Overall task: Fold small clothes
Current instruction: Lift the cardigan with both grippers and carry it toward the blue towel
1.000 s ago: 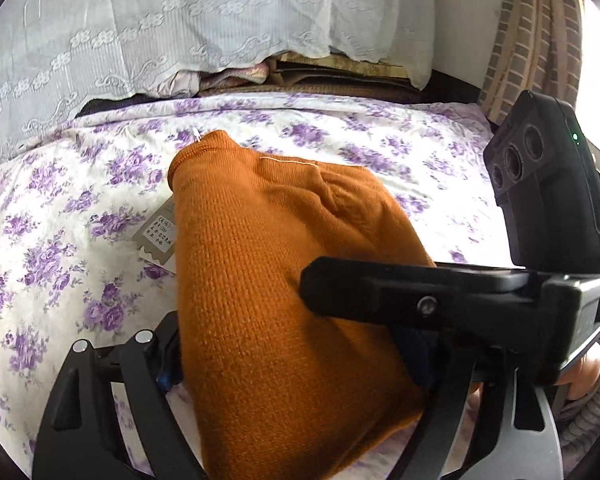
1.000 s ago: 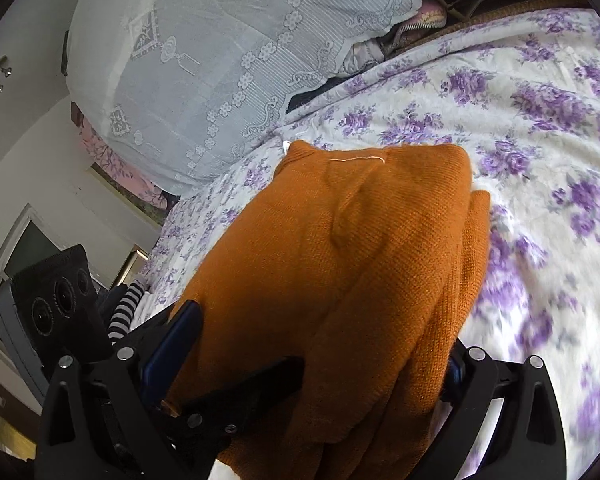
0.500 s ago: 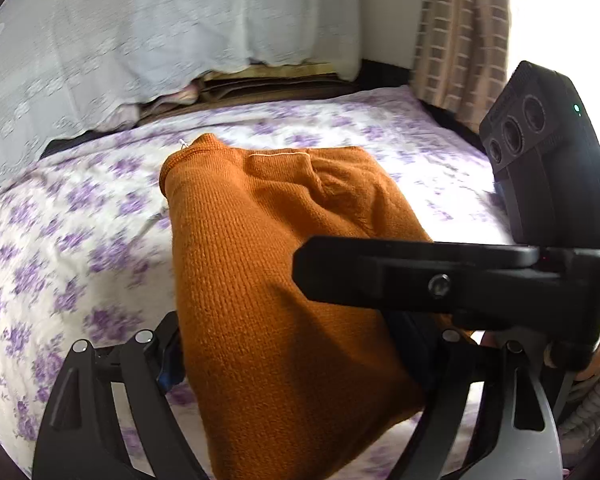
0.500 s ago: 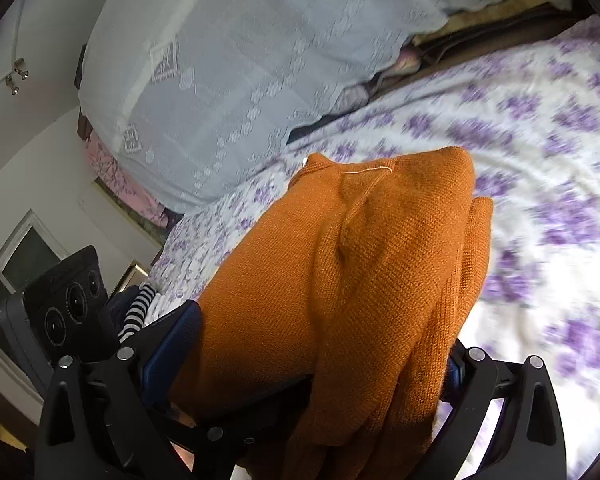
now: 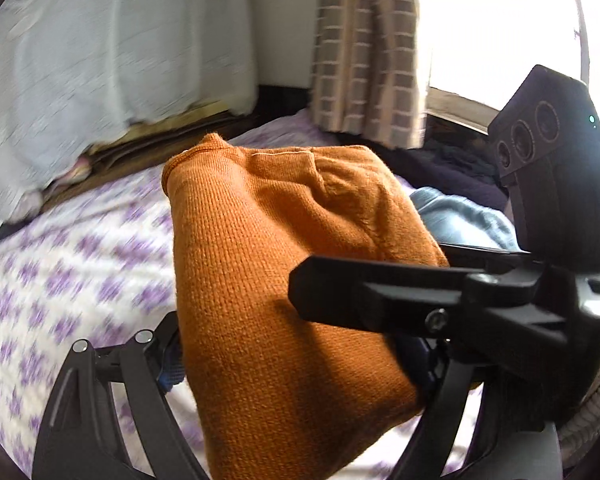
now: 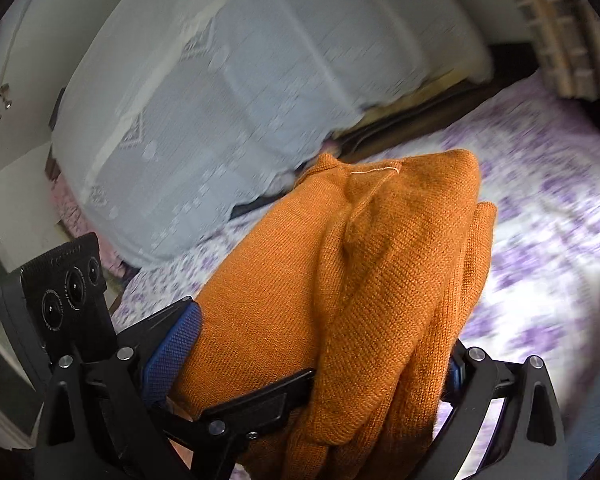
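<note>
We hold a black two-finger gripper in each hand, and between them they carry a folded orange knitted sweater (image 5: 284,280) lifted above a bed. Our left gripper (image 5: 296,364) has its jaws spread wide around the thick bundle, with blue pads pressed against both sides of the knit. Our right gripper (image 6: 320,360) grips the same sweater the same way, its blue pads (image 6: 172,356) sunk into the wool on either side. Each gripper crosses into the other's view as a black bar with a boxy camera unit. The sweater is folded into a chunky stack, with a neat top edge showing a pale line of stitching (image 6: 374,171). Below it lies a white bedsheet with purple flowers (image 5: 52,280), blurred. Beyond the bed hangs a white lace cloth (image 6: 236,92) draped over stacked bedding. To the right, in the left view, we see a light blue garment (image 5: 460,220), a dark pile of clothes (image 5: 448,168), and a brown checked curtain (image 5: 368,52) beside a bright window.
</note>
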`<state>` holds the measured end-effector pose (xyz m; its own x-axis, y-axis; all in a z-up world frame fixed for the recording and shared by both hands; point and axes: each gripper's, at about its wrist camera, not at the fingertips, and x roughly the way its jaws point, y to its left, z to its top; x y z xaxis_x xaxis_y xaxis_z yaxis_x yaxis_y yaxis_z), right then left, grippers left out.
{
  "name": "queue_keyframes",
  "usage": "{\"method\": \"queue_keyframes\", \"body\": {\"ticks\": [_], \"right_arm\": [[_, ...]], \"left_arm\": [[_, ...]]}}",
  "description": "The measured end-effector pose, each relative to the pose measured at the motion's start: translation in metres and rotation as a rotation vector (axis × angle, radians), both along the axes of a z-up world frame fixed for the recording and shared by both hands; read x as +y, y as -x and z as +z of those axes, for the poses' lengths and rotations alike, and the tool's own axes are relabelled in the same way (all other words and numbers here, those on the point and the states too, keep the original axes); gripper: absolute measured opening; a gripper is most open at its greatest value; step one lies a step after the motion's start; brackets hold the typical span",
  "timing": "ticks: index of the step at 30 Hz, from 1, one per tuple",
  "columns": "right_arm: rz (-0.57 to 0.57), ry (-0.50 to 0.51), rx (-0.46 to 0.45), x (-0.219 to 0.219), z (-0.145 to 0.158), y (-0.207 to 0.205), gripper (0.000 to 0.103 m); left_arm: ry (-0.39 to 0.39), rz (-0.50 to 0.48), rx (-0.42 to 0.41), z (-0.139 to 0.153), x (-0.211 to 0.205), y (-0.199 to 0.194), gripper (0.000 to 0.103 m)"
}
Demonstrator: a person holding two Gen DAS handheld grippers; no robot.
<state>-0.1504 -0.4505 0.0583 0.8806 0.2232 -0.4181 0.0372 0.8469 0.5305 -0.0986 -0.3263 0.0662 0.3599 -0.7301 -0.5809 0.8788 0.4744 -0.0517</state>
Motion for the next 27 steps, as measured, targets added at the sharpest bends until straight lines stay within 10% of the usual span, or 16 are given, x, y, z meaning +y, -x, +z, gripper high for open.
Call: {"method": "queue_keyframes", "body": {"ticks": [13,23,27], "right_arm": [[-0.259,0.028,-0.012,-0.107,0.025,0.116,0.1],[-0.444,-0.105,0.137,-0.164,-0.066,0.18,0.099],[-0.431,-0.208,0.055,-0.181,-0.096,0.199,0.099]], "left_arm": [[0.014,-0.256,-0.022,0.033,-0.113,0.073,0.082],[-0.173,-0.341,0.022,-0.045,-0.171,0.119,0.096],[-0.15,-0.338,0.143,-0.062,-0.165,0.108,0.099]]}}
